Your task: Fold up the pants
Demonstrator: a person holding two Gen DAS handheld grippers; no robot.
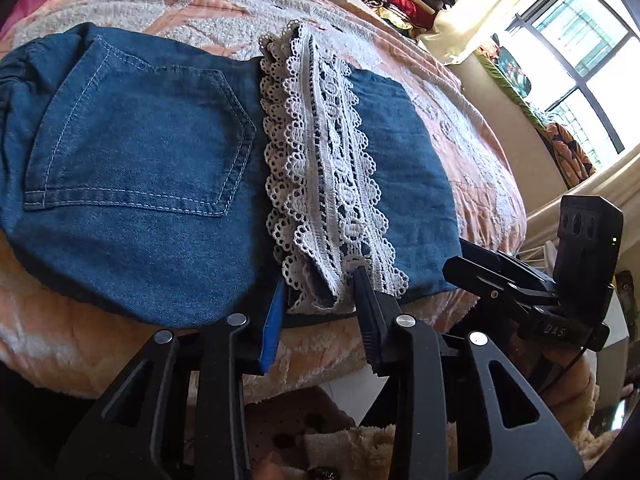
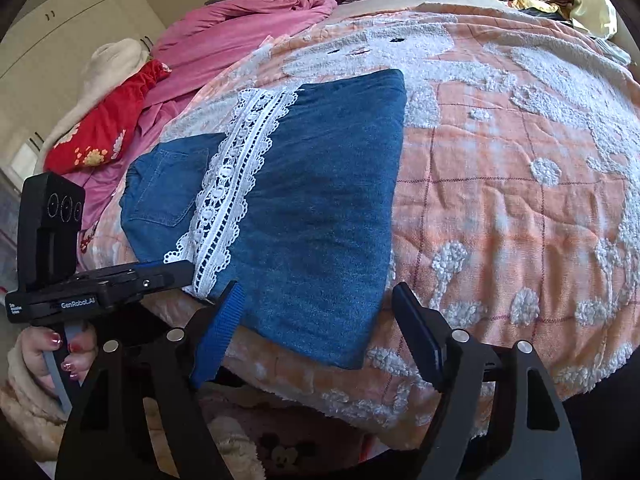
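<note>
The blue denim pants with a white lace hem band lie on the peach tufted bedspread, already folded leg over seat; a further fold looks left. The left tool has narrowed onto the lace edge nearest the bed's front. The right tool gapes wide around the denim corner beside the lace, gripping nothing. Pink bedding lies beyond the pants, clear of them.

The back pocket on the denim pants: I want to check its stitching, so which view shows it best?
The left wrist view: the back pocket fills the left of the picture, its stitching sharp. In the right wrist view the pocket is small, shaded and partly covered by the white lace trim.
</note>
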